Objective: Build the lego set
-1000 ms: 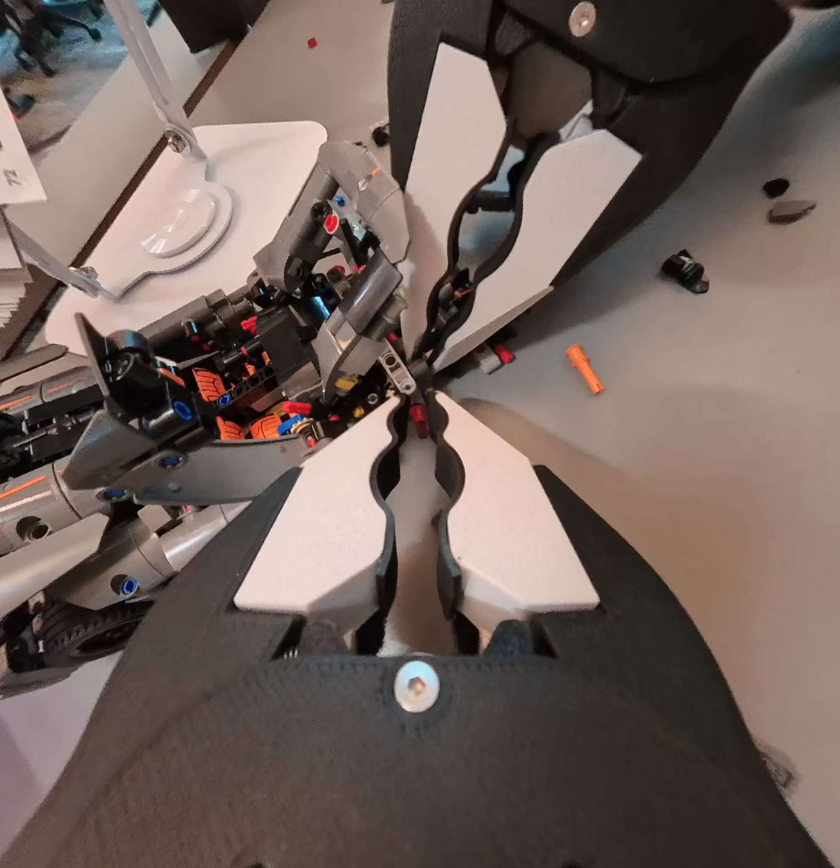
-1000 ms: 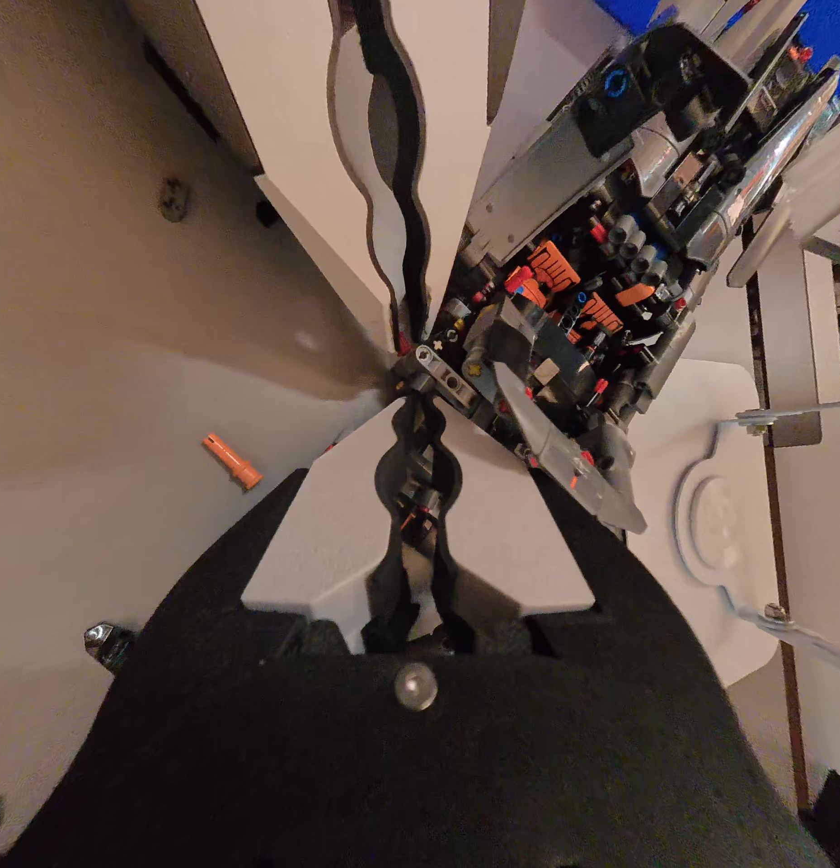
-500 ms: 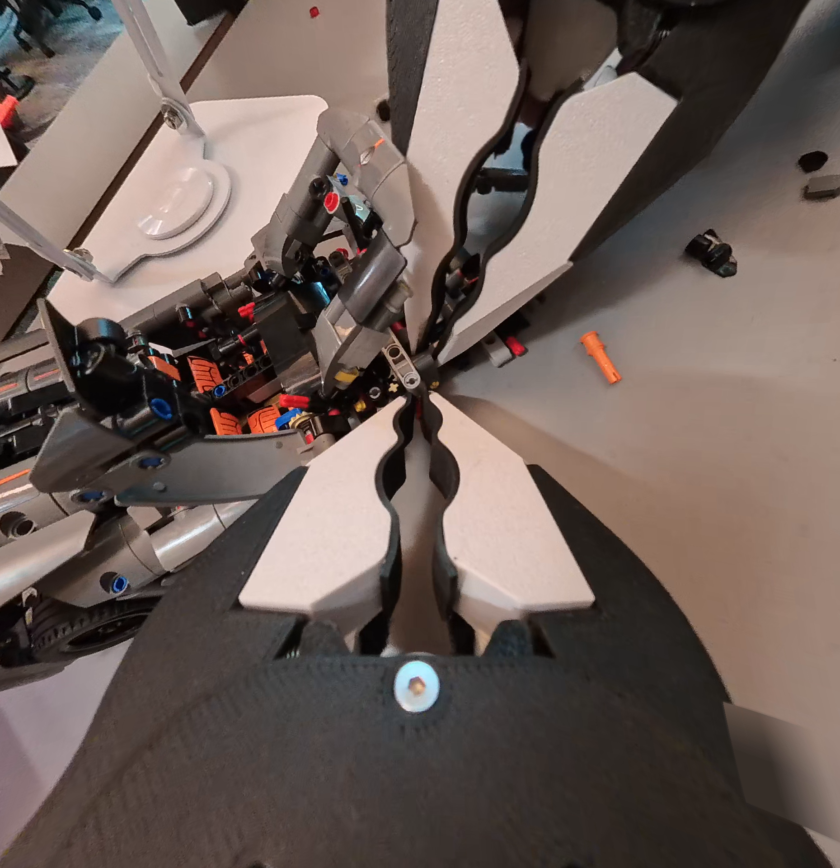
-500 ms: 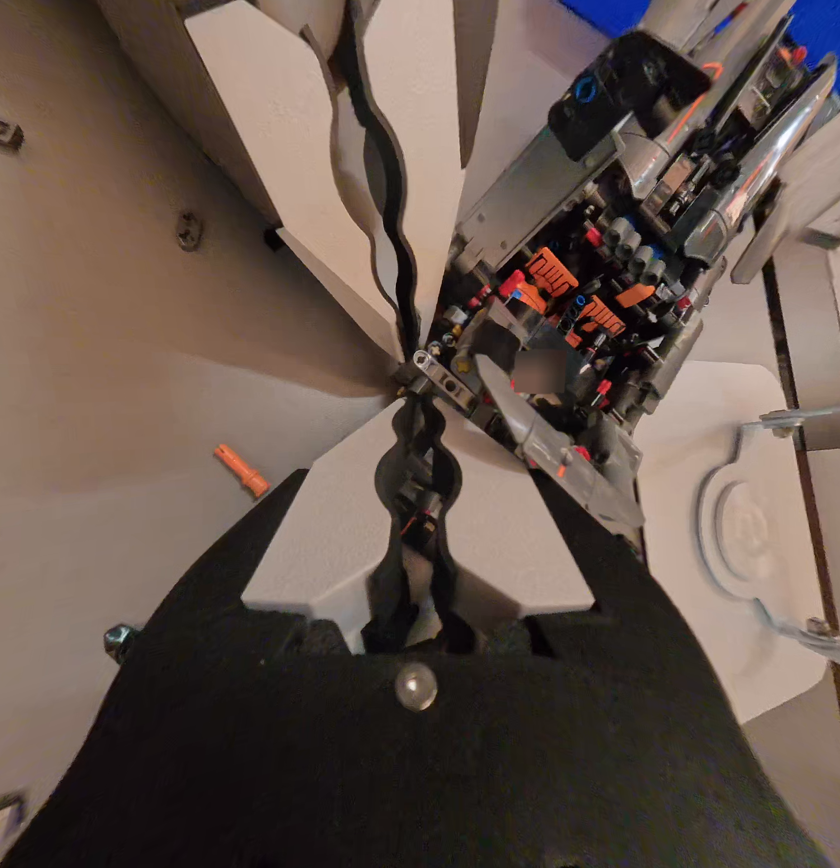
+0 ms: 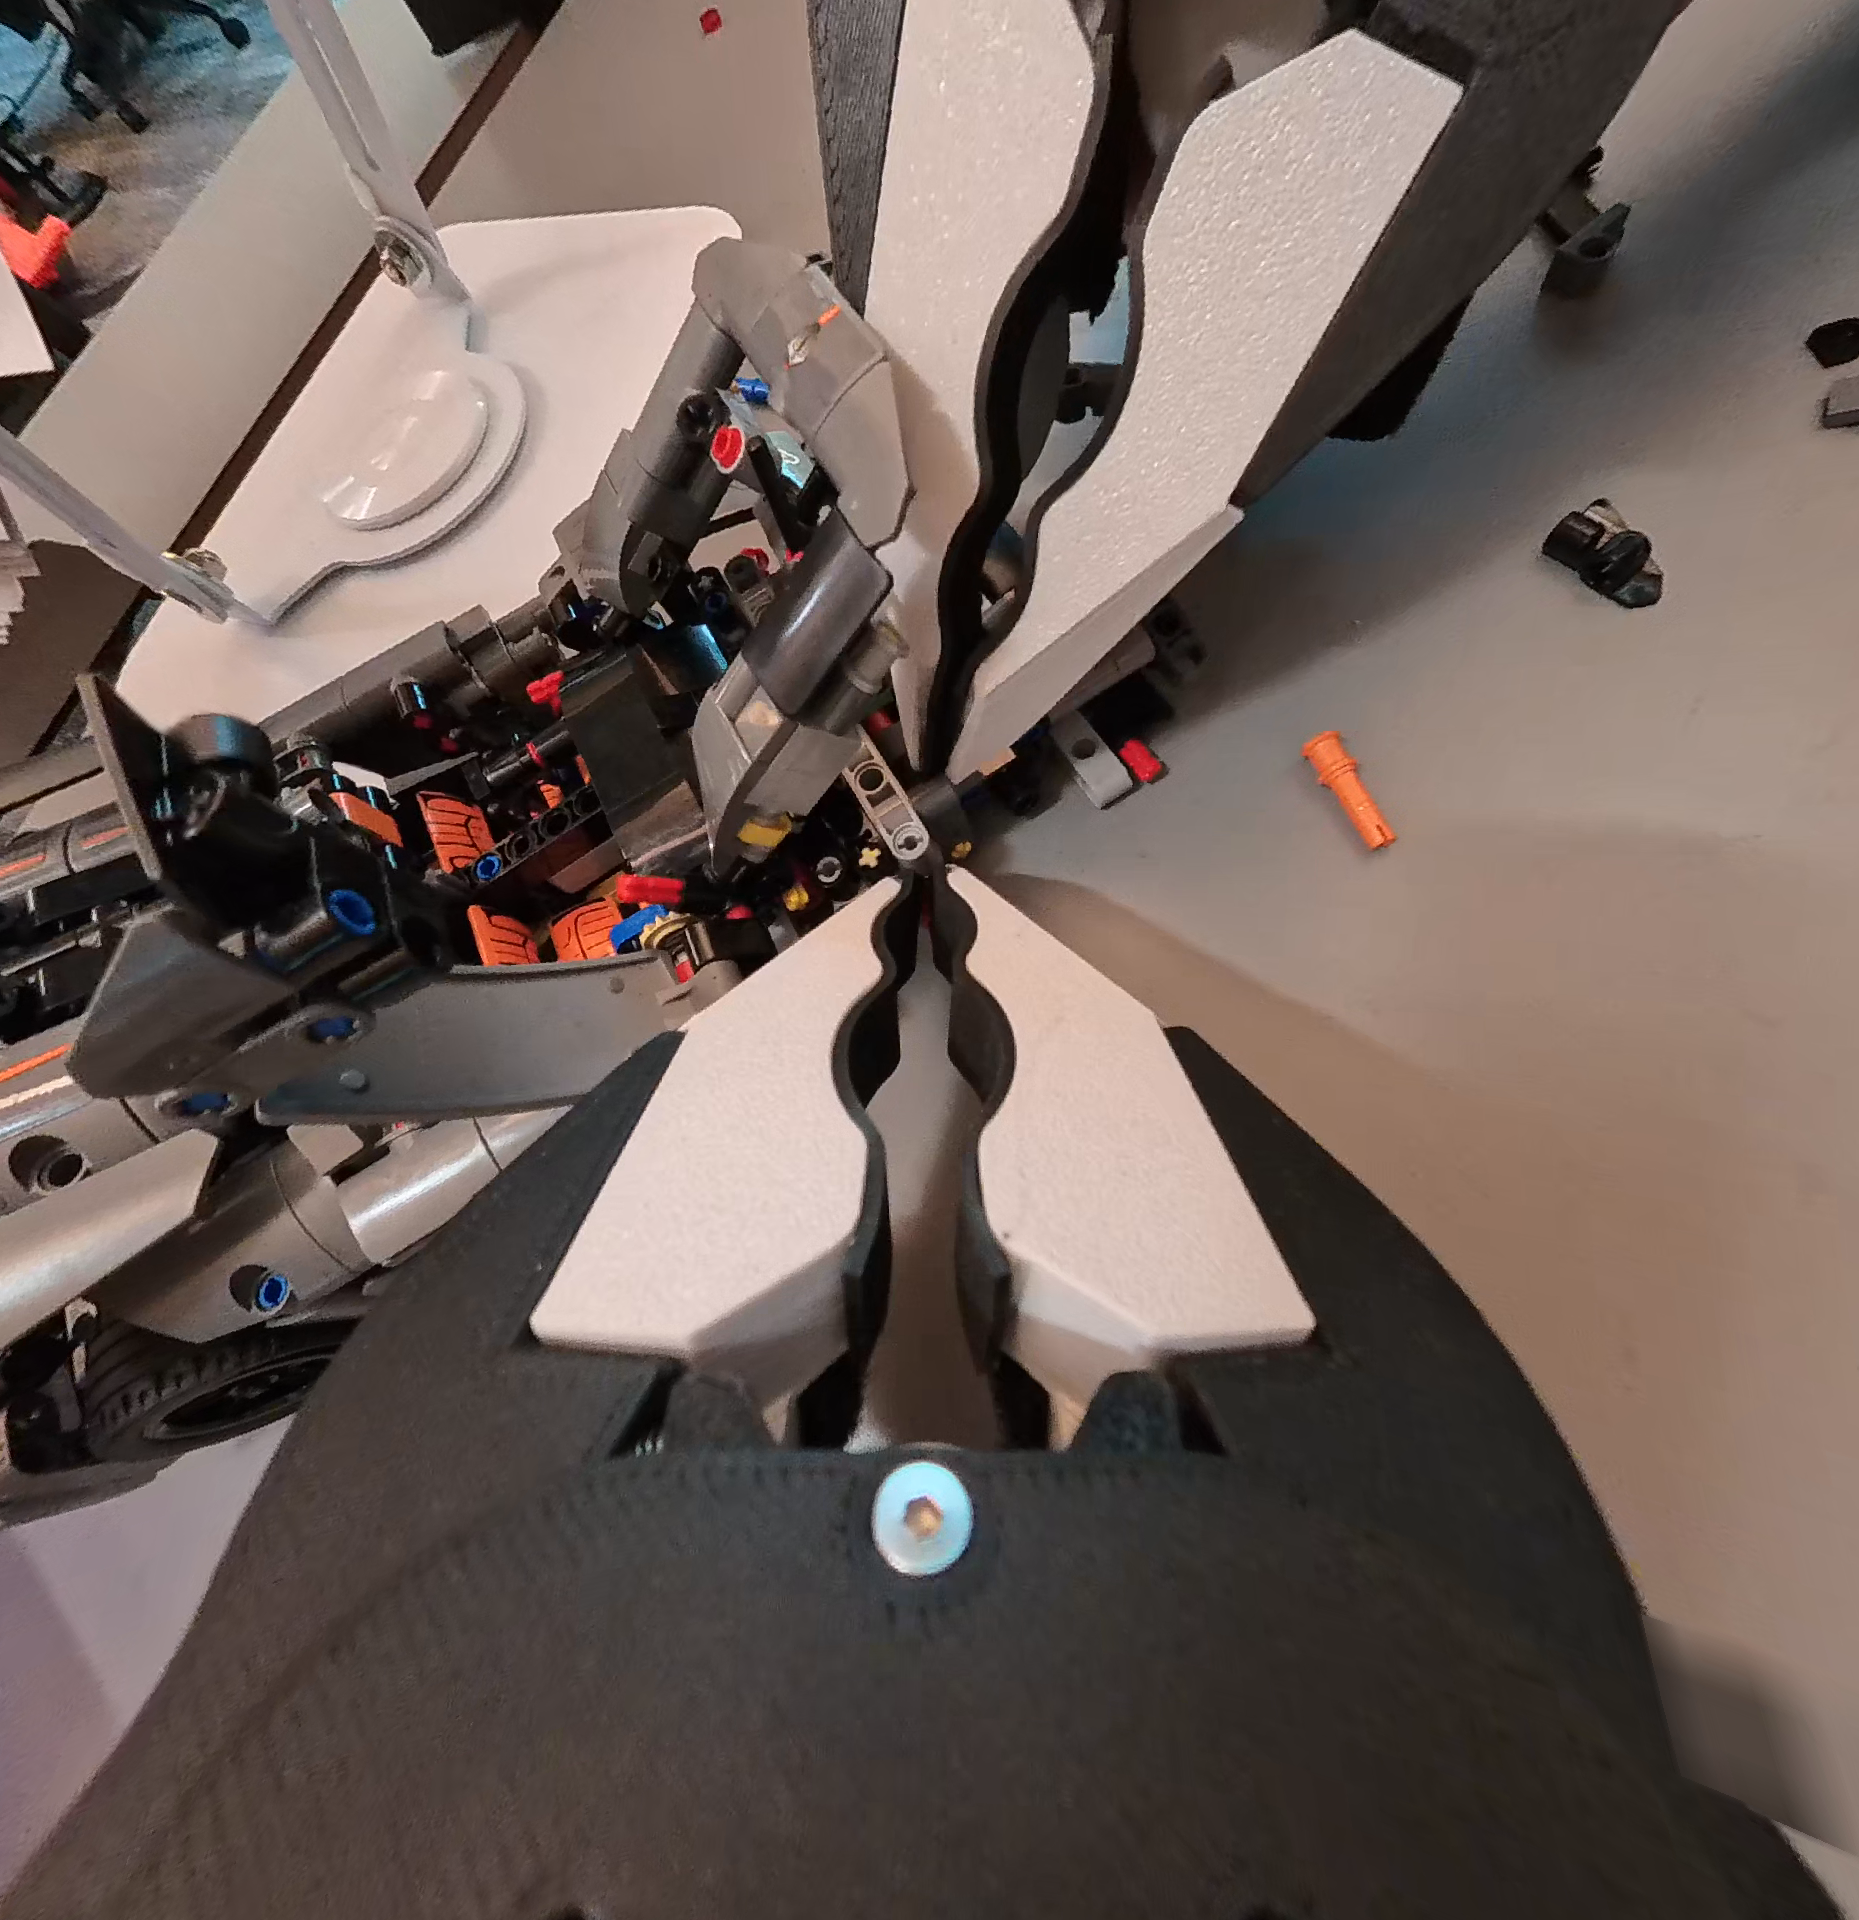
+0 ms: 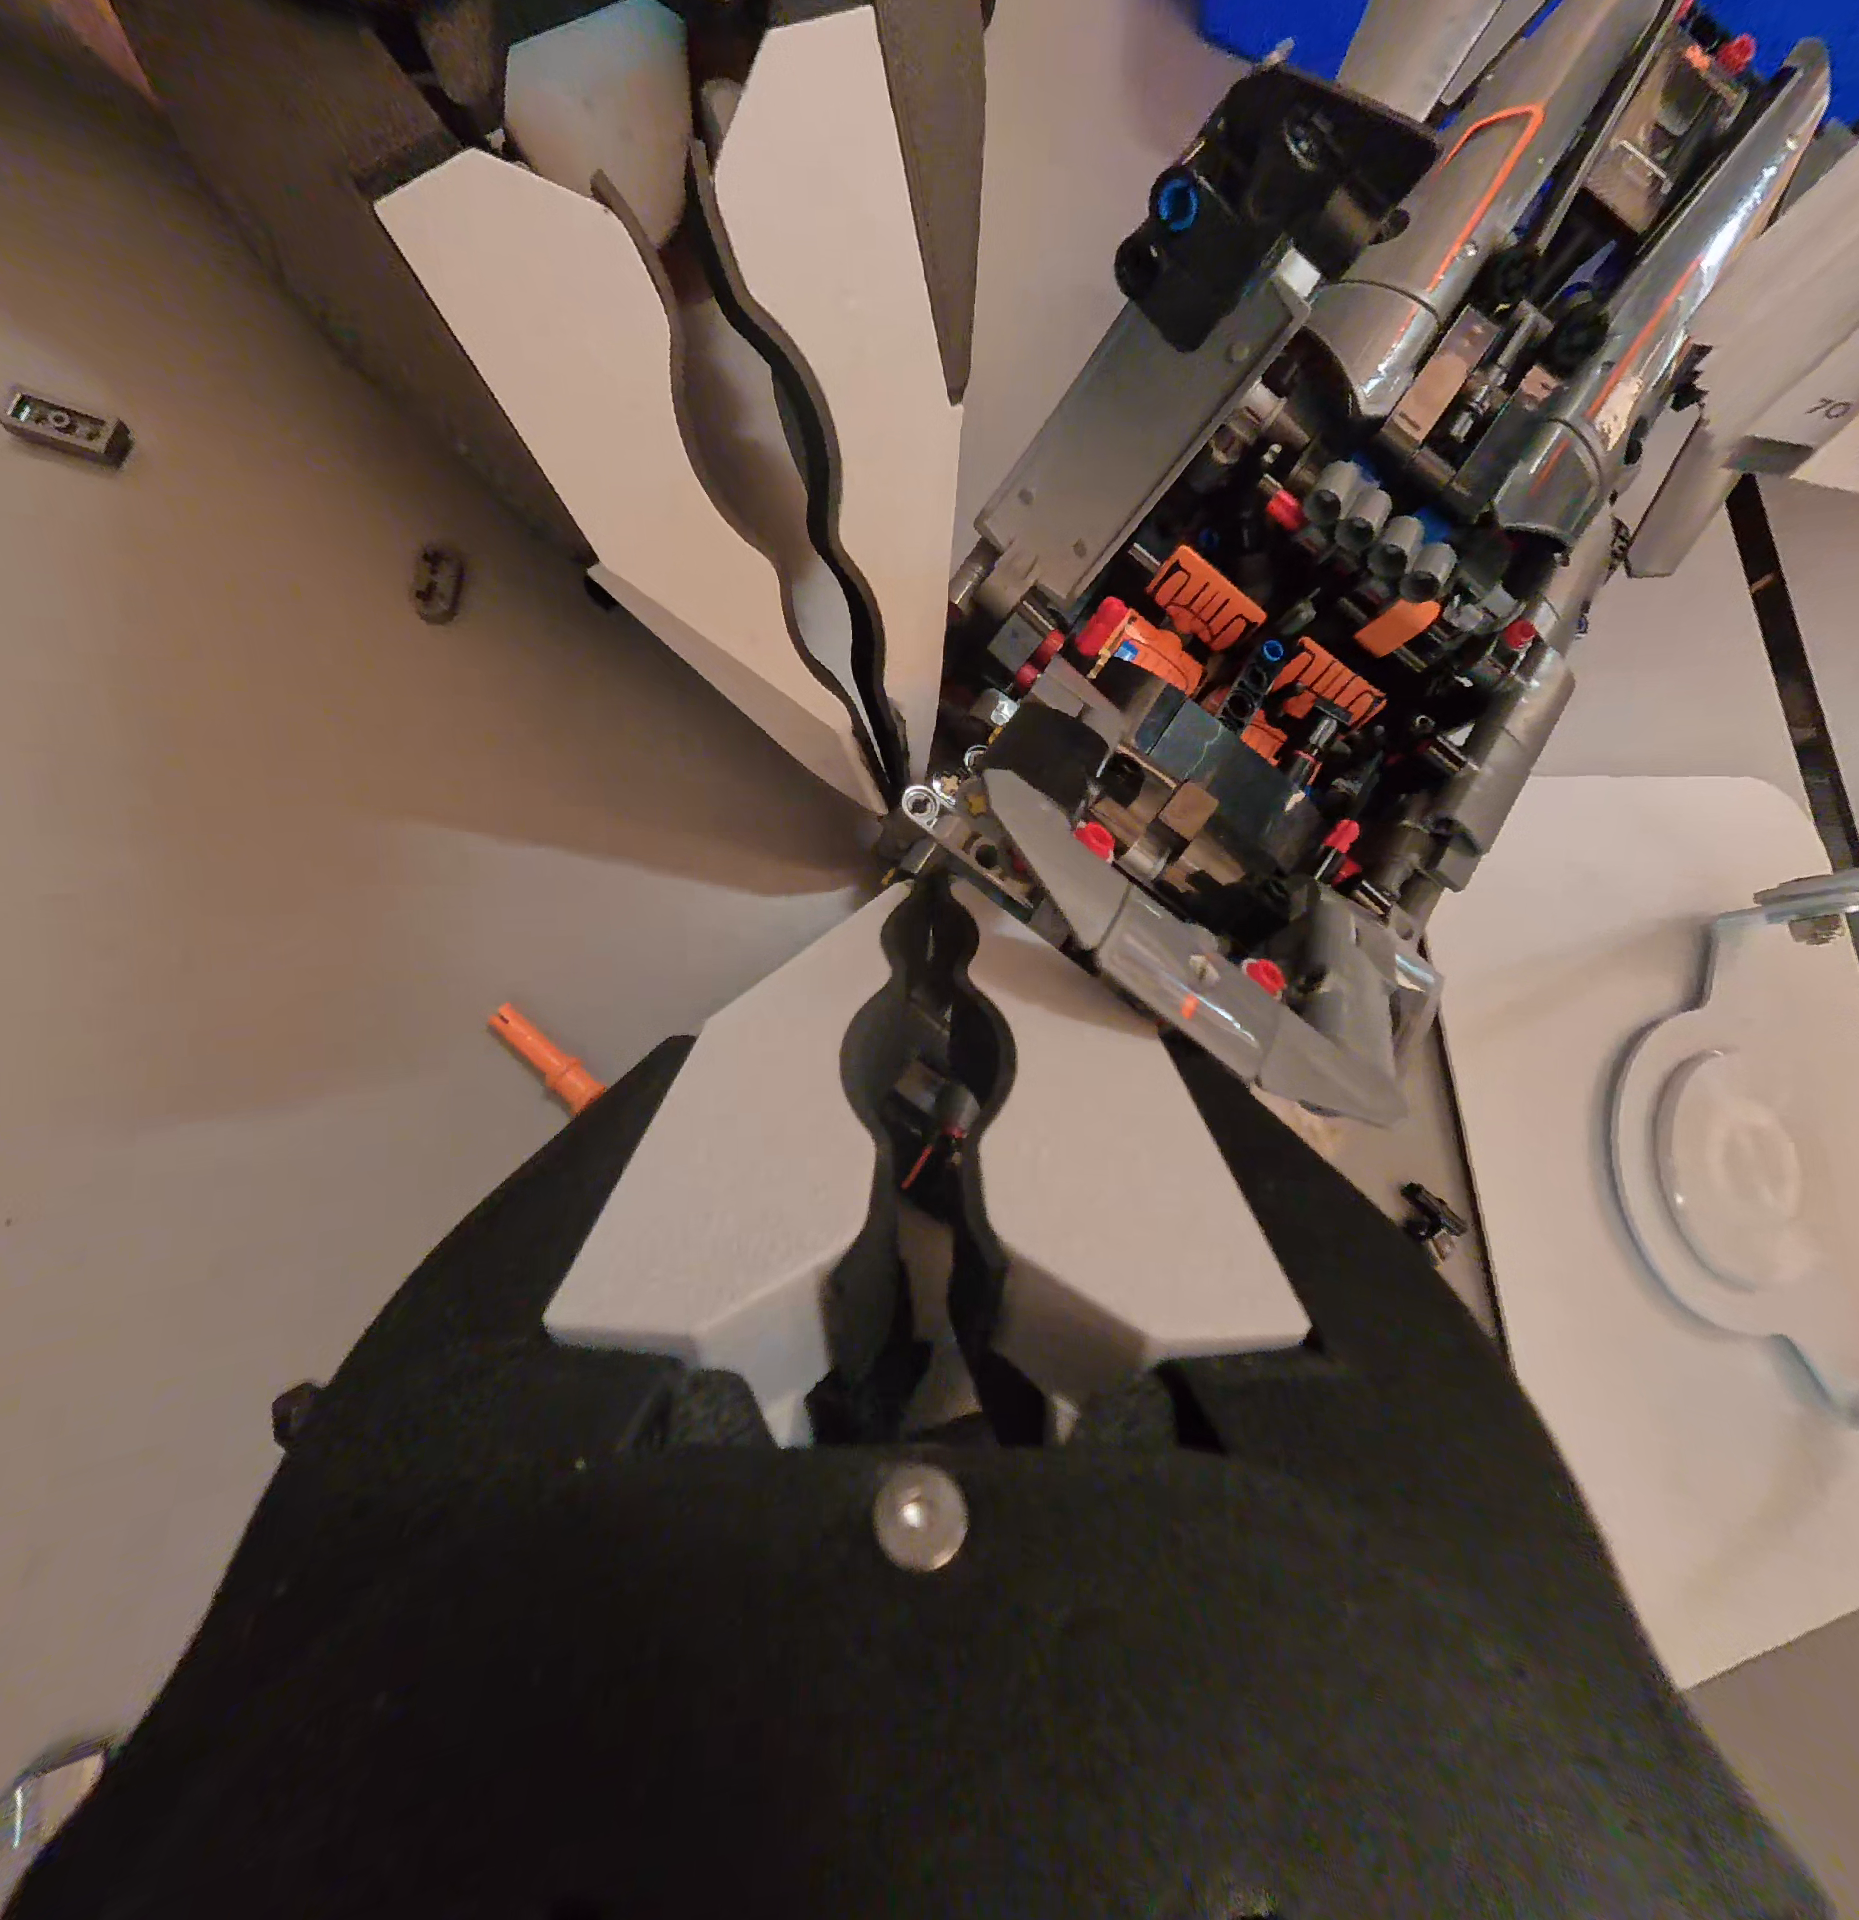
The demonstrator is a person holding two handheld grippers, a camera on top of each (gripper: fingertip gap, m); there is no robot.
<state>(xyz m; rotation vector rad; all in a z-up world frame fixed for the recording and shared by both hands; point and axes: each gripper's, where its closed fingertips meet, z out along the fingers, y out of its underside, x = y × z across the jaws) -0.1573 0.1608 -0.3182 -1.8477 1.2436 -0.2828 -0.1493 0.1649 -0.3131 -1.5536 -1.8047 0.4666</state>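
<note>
The grey and silver lego car (image 5: 437, 935) with orange seats lies on the table and also shows in the right wrist view (image 6: 1320, 623). Both grippers meet tip to tip at its near corner, by a small light grey beam (image 5: 889, 805) (image 6: 935, 805). My left gripper (image 5: 927, 883) is shut, with a small dark piece pinched at its tips. My right gripper (image 6: 920, 899) is shut on a black lego part with a red pin (image 6: 935, 1101) that sits between its fingers. Each gripper shows from above in the other's view: the right one (image 5: 940, 764), the left one (image 6: 892, 784).
An orange pin (image 5: 1346, 790) (image 6: 546, 1060) lies loose on the table. Small black and grey pieces (image 5: 1600, 556) (image 5: 1855, 405) (image 6: 68, 426) (image 6: 437, 587) are scattered around. A white stand base (image 5: 416, 416) (image 6: 1683, 1143) sits beside the car. Both grippers' tips are close together, under 4 cm apart.
Both grippers stay shut and tip to tip at the car's corner. The red pin seen between the left tips a second ago is now mostly hidden. The views have shifted slightly.
</note>
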